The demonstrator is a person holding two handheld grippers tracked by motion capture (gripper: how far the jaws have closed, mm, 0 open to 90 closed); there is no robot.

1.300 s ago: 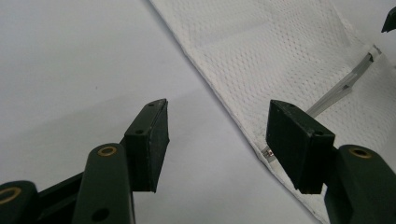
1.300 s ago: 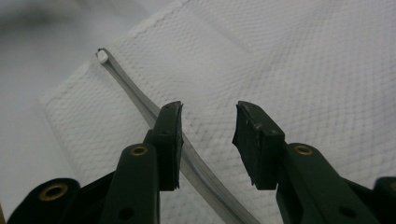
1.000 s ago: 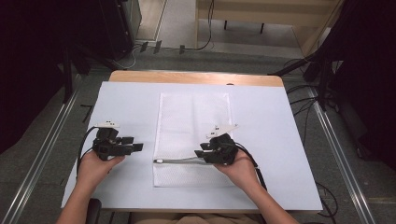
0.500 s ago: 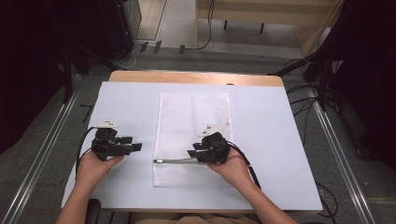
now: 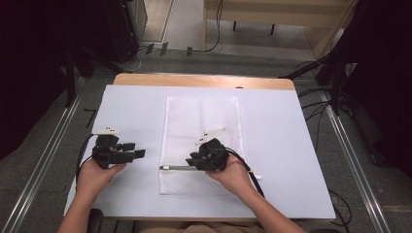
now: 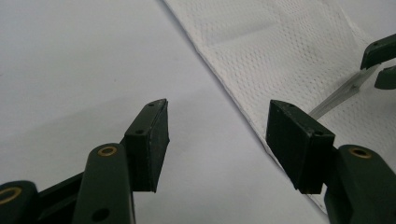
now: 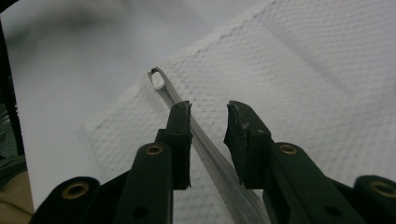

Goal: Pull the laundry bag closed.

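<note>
A flat white mesh zip-up bag (image 5: 201, 141) lies in the middle of the white-covered desk (image 5: 291, 145), its grey zip line (image 7: 205, 140) running across the near end. The step in hand looks like working the zip: the right gripper (image 5: 194, 162) hovers over the zip line, jaws a little apart astride it, clamped on nothing, short of the small white zip pull (image 7: 158, 80) at the bag's left edge. Next it likely needs to reach that pull and close. The left gripper (image 5: 137, 151) waits just left of the bag, jaws wide apart, empty.
</note>
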